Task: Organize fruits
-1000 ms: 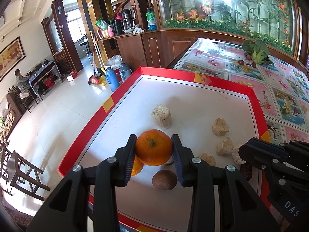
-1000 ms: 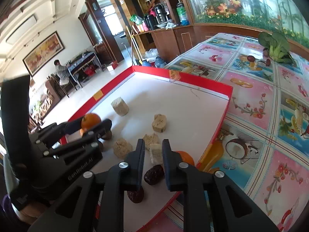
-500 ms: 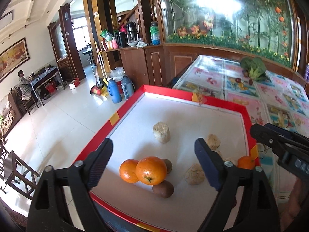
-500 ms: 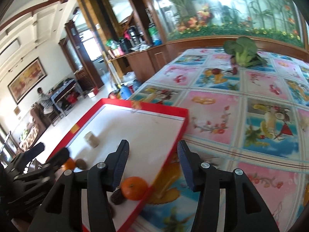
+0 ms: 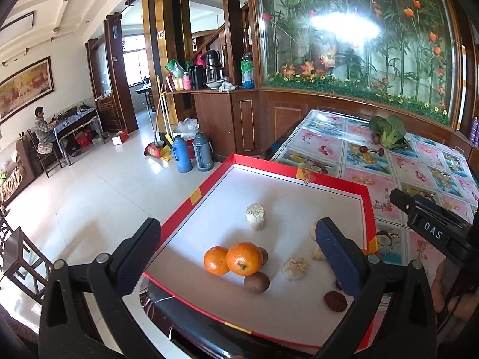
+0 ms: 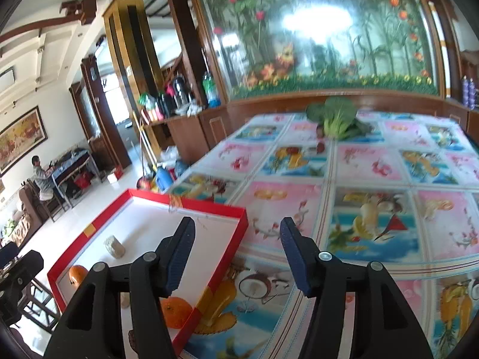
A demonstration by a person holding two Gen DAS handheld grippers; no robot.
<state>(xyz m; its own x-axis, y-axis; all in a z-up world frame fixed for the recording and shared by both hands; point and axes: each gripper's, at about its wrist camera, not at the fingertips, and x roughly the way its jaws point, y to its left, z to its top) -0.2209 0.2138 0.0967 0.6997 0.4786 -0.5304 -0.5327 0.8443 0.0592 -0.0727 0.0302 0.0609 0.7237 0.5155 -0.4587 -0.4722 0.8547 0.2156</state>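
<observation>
Here, two oranges (image 5: 235, 258) touching side by side near the front-left of the red-rimmed tray (image 5: 366, 206), on its white floor. Brown round fruit (image 5: 256, 281) just in front of them, touching or nearly so; another brown one (image 5: 264, 255) half hidden behind. Third orange (image 6: 175, 311) at the tray's right edge, partly behind the right gripper's left finger (image 6: 176, 257) in the right wrist view. Dark red date (image 5: 335, 300) near the front-right, apart from the rest. Pale crumbly cylinder (image 5: 256, 216) upright mid-tray, alone; pale lumps (image 5: 295, 267) to the right of the oranges.

Left gripper (image 5: 236, 257) above the tray's front edge, jaws spread wide, holding nothing, oranges framed between the pads but not touched. Right gripper (image 6: 238, 254) over the tray's right rim and the tablecloth (image 6: 374, 203), jaws also apart, nothing held.

Readable writing: "DAS" in white on the right gripper body, seen at the right of the left wrist view. Yellow tape patches (image 5: 195, 194) on the rim; no text legible.

Tray's left and front rims at the table edge, floor (image 5: 89, 197) below beyond them. White tray floor bare toward the back. Fruit-print tablecloth open to the right; leafy green vegetable (image 6: 338, 119) far back on it.
</observation>
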